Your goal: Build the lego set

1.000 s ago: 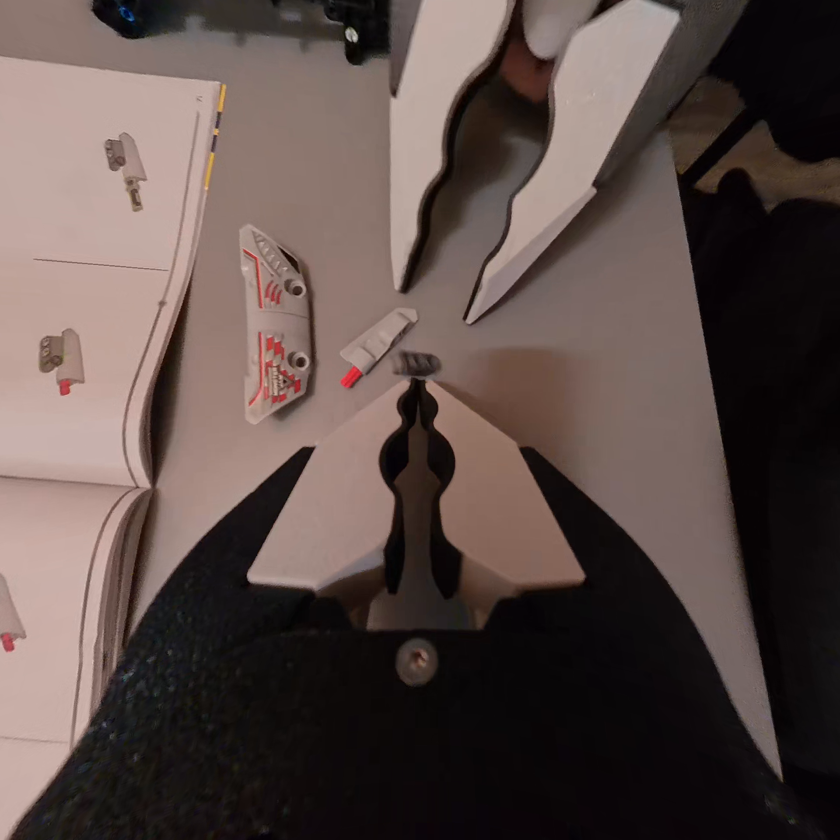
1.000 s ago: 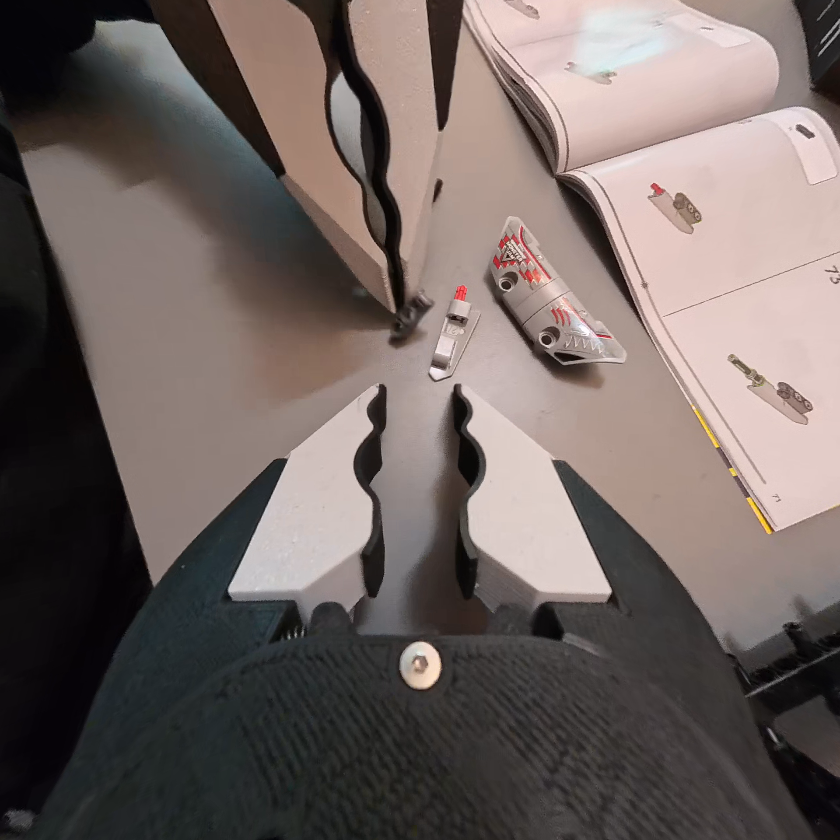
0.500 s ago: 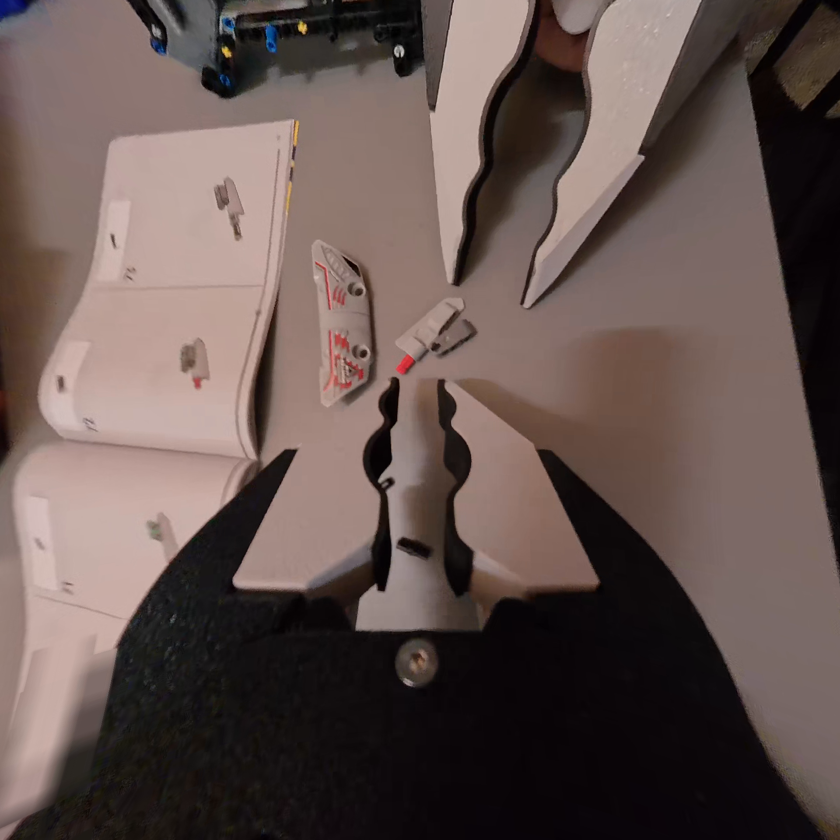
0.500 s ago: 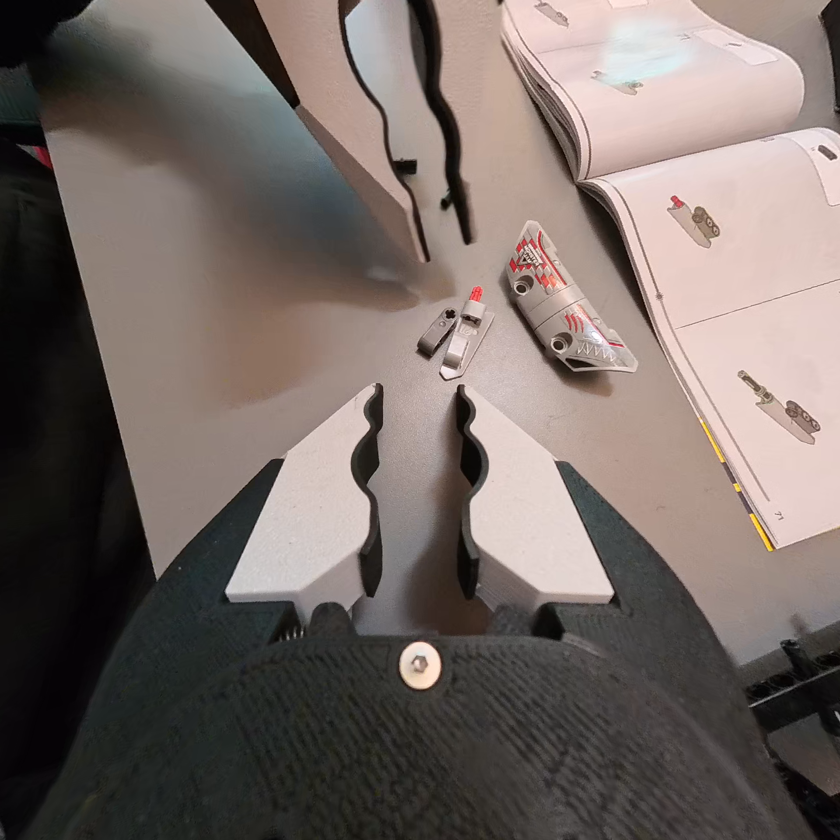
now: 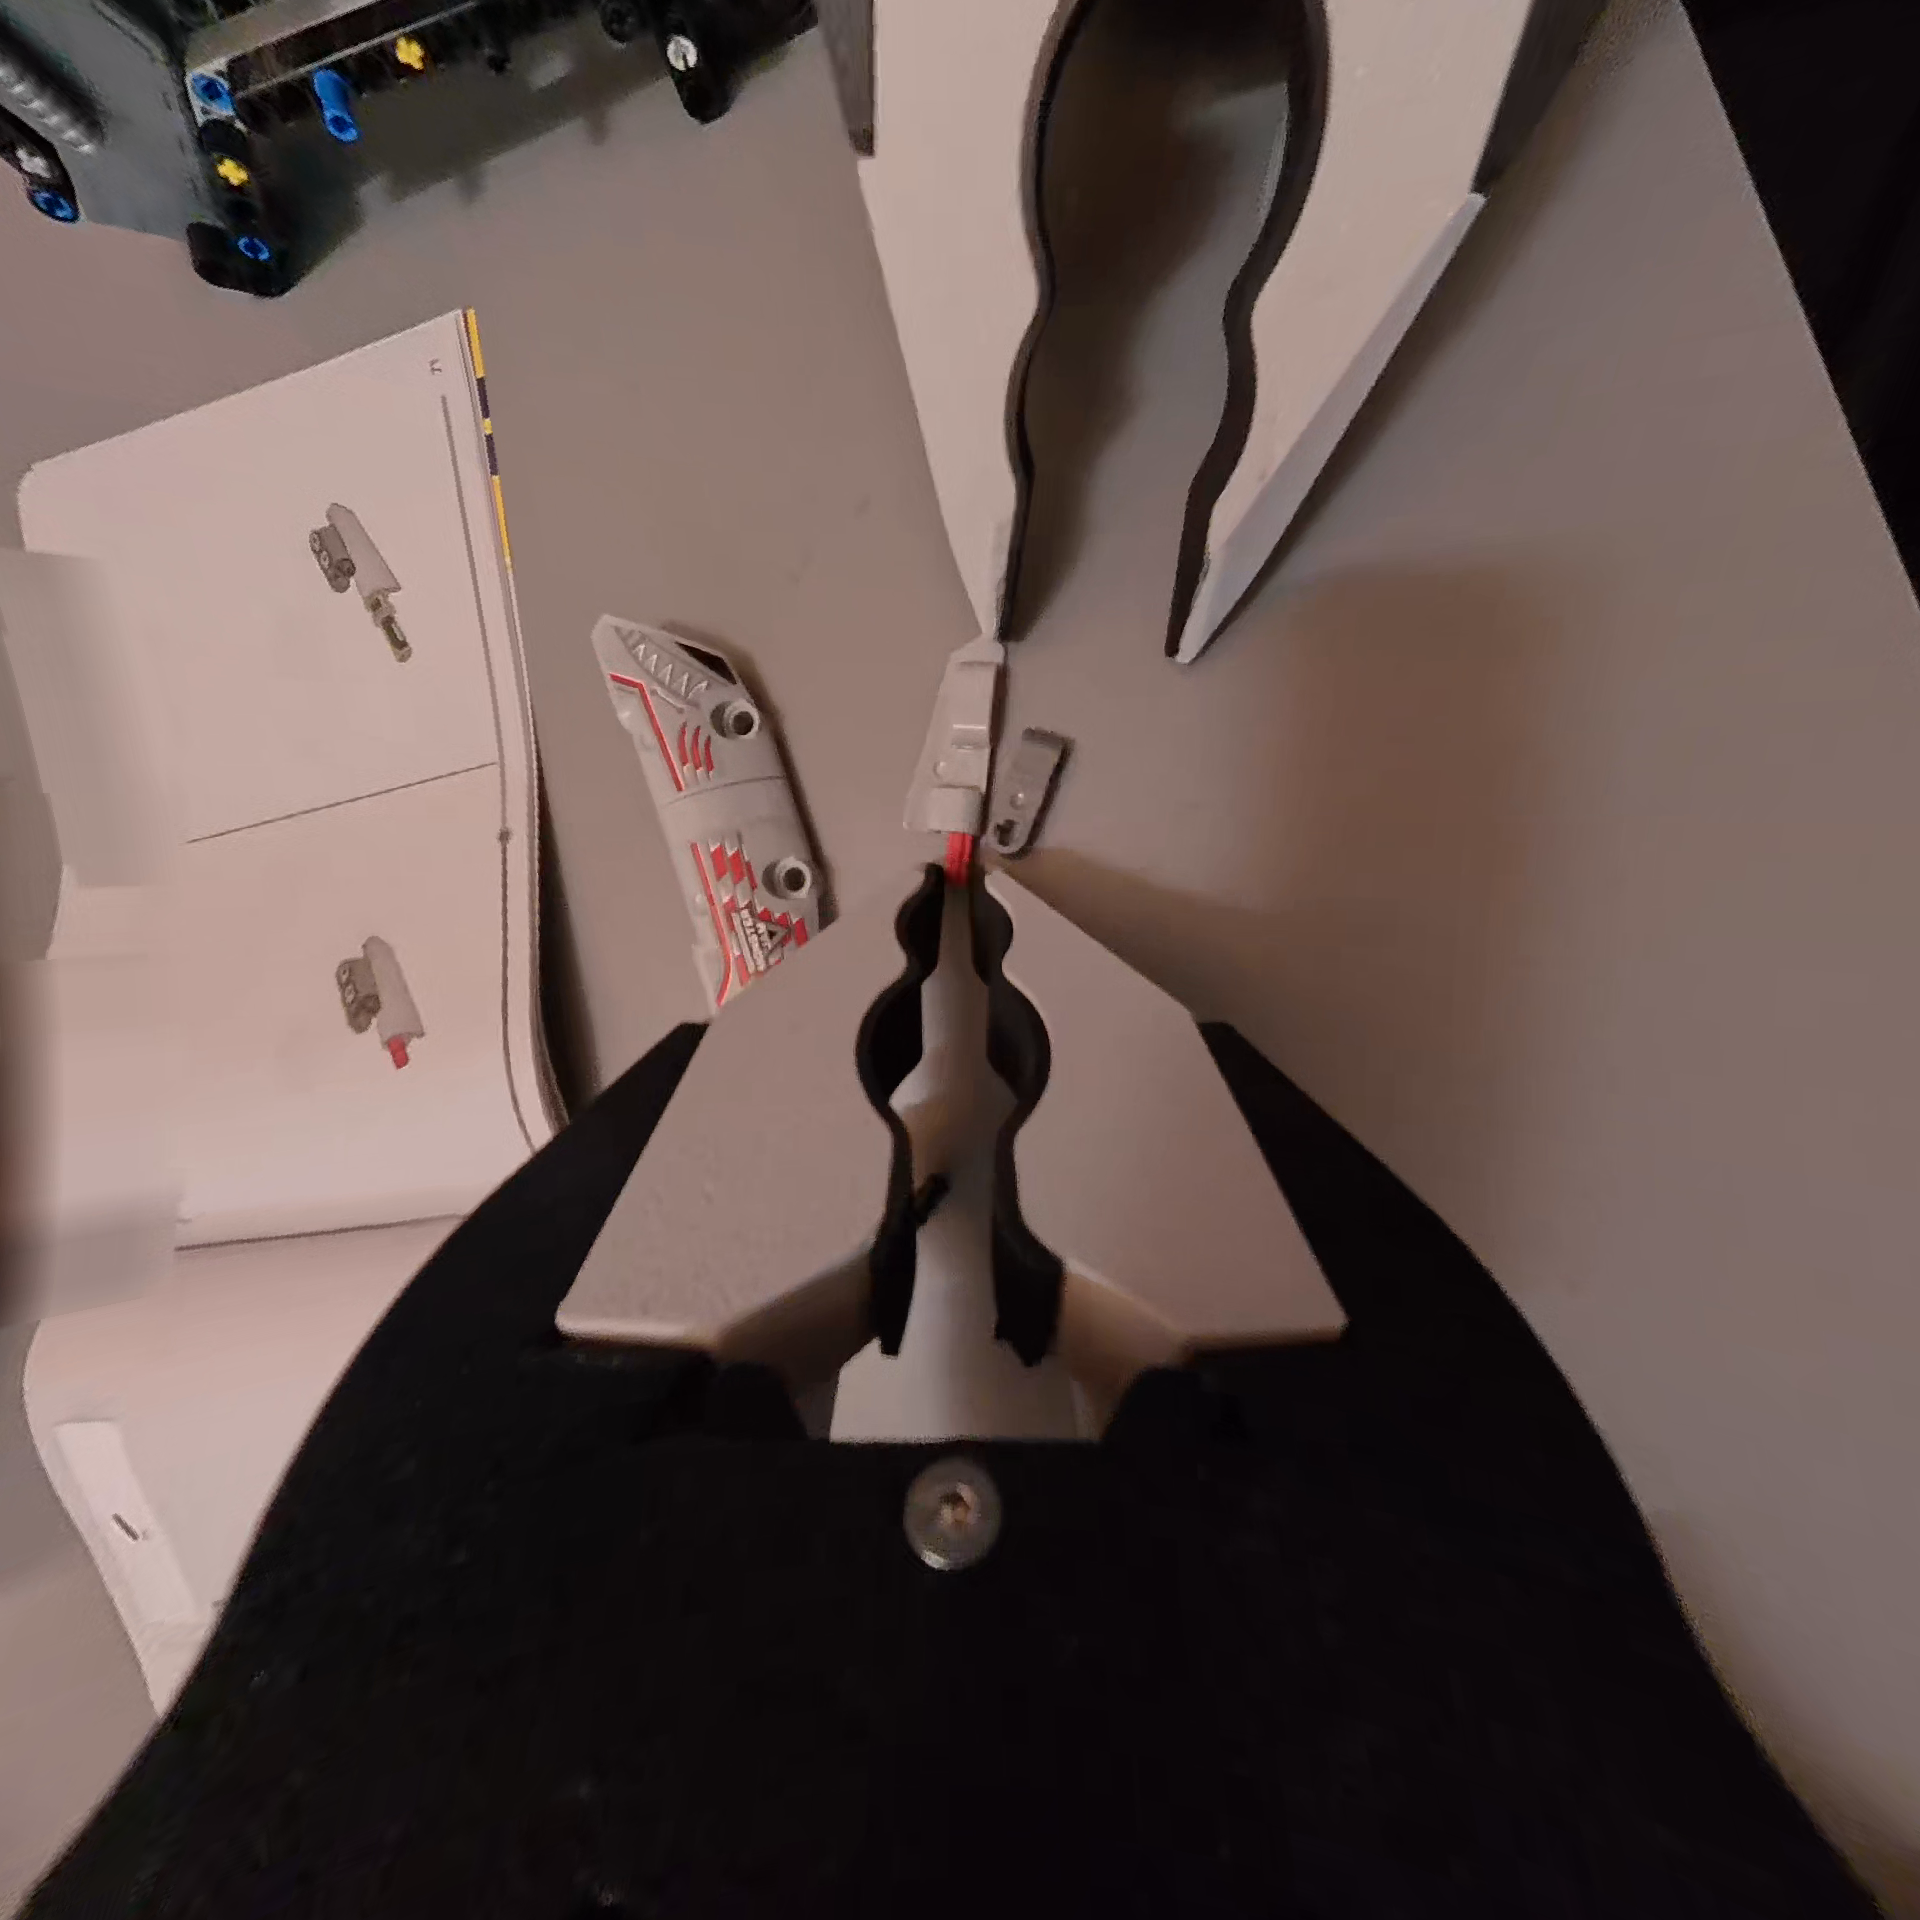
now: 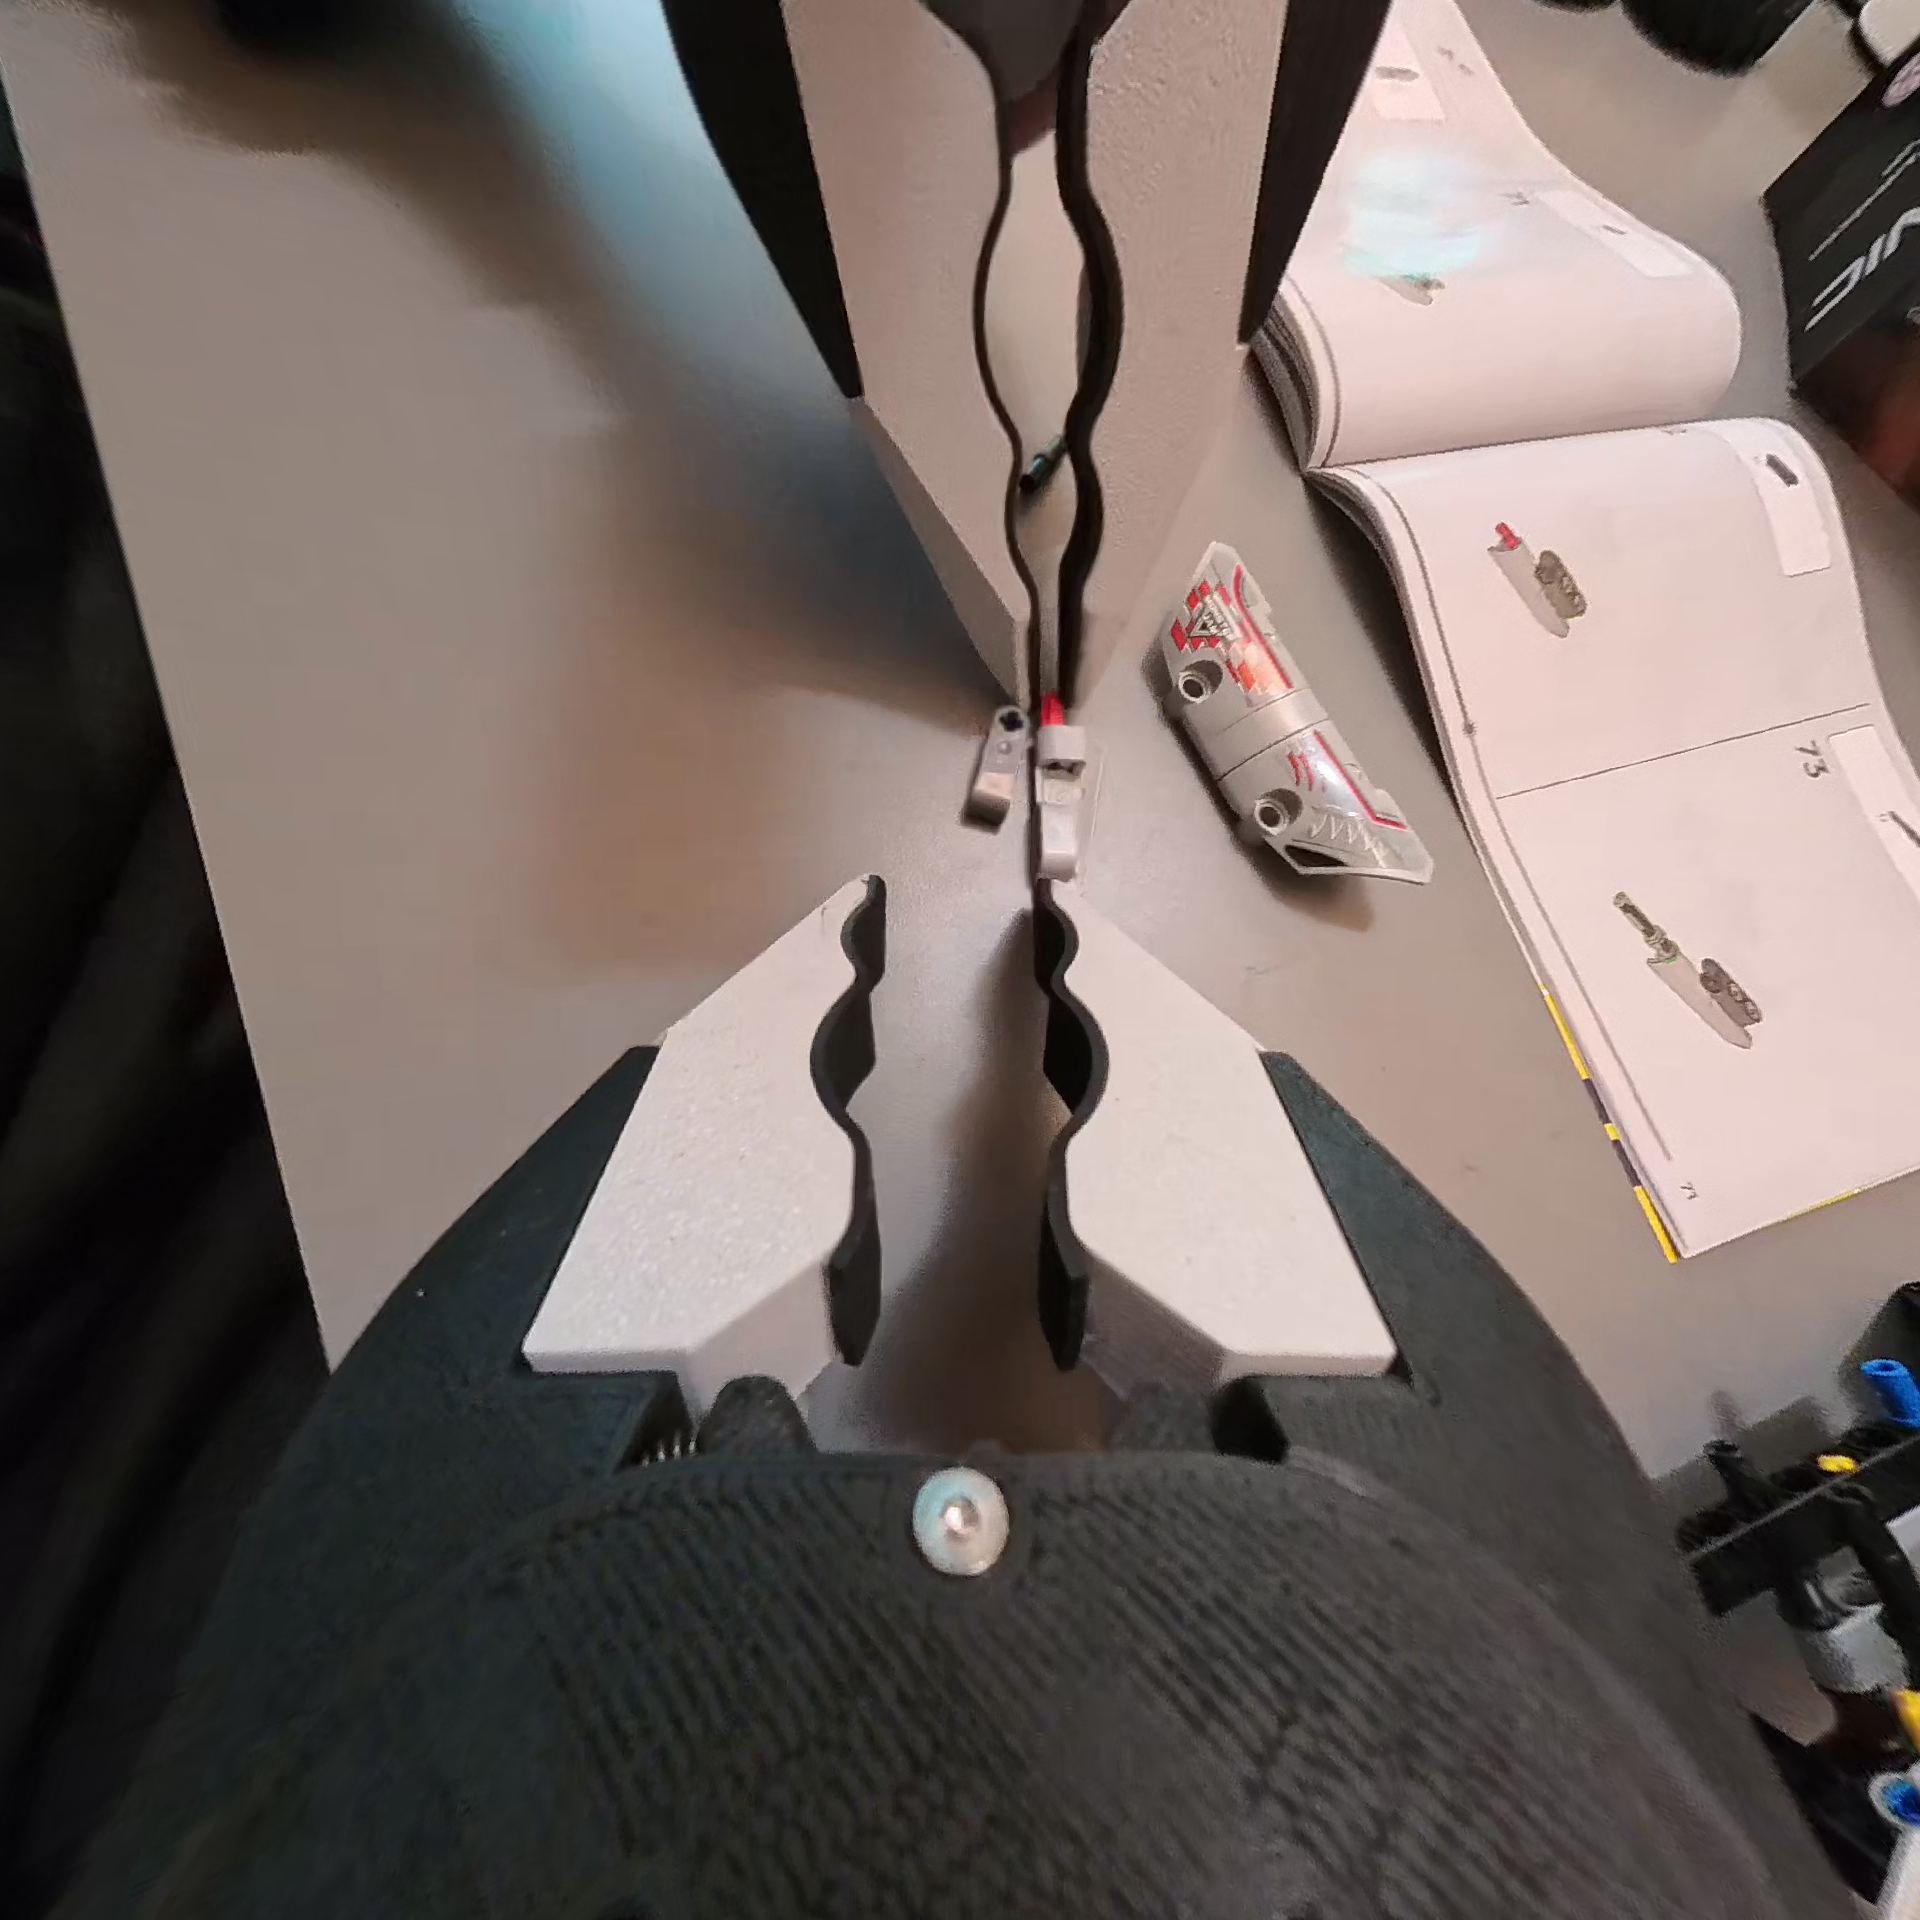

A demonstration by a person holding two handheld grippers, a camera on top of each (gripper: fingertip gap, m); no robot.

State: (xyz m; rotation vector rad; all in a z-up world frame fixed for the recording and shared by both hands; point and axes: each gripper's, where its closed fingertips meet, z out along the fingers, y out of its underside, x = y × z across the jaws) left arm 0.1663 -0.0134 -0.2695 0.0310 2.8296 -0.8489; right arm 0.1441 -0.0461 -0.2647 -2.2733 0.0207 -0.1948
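A small grey piece (image 5: 956, 753) with a red pin lies on the grey table (image 5: 1455, 935). My left gripper (image 5: 958, 883) is shut on the red pin at its near end. A small grey connector (image 5: 1029, 790) lies loose just right of it. My right gripper (image 5: 1086, 636) is open on the far side, one fingertip (image 5: 994, 613) touching the piece's far end. In the right wrist view my right gripper (image 6: 954, 894) is open, the grey piece (image 6: 1060, 805) sits at its right fingertip, the connector (image 6: 995, 774) lies beside it, and the left gripper (image 6: 1047, 696) pinches the pin.
A grey curved panel (image 5: 717, 800) with red markings lies left of the pieces. An open instruction booklet (image 5: 260, 727) lies farther left. A partly built black model (image 5: 208, 135) stands at the far left corner. A black box (image 6: 1849, 260) sits beyond the booklet. The table edge (image 5: 1849, 520) is close on the right. Left tips to right tips: about 5 cm. Both grippers' tips are roughly 20 cm from the partly built black model (image 5: 208, 135).
My left gripper let go of the small grey connector beside the grey piece, then moved in and shut on the red pin. The piece turned in line with both grippers. My right gripper moved closer.
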